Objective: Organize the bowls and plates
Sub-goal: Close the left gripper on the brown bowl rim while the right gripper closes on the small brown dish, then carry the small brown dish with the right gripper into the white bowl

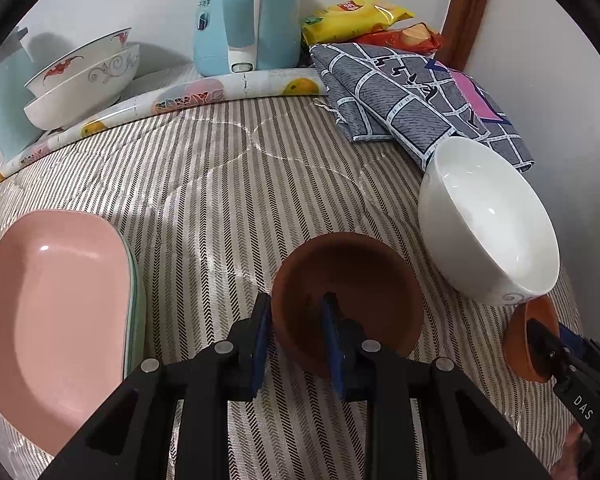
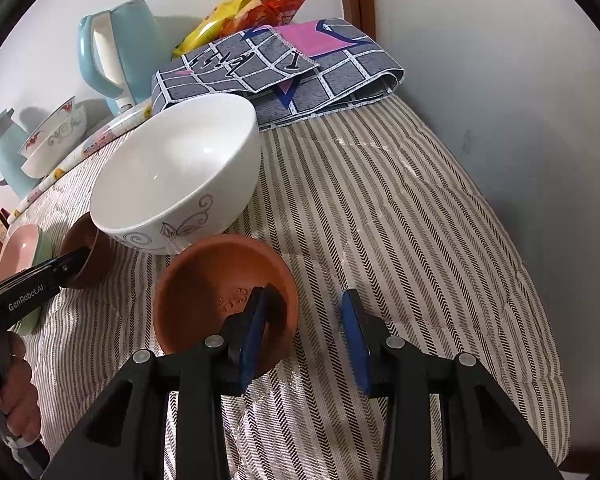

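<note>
Two small terracotta bowls and a large white bowl [image 1: 488, 220] sit on the striped cloth. My left gripper [image 1: 296, 344] is open, its jaws astride the near rim of one terracotta bowl [image 1: 348, 280], one finger inside and one outside. My right gripper [image 2: 308, 340] is open, astride the right rim of the other terracotta bowl [image 2: 220, 292]; that bowl also shows in the left wrist view [image 1: 528, 340]. The white bowl [image 2: 180, 172] stands just behind both. A pink plate [image 1: 56, 312] lies stacked on green plates at left. Two patterned bowls [image 1: 84, 80] are stacked at the far left.
A light blue kettle [image 1: 244, 16], a blue jug [image 1: 4, 92], a rolled floral mat [image 1: 180, 96], a folded grey checked cloth [image 1: 412, 92] and snack packets [image 1: 356, 16] line the back. A wall borders the right side [image 2: 540, 120].
</note>
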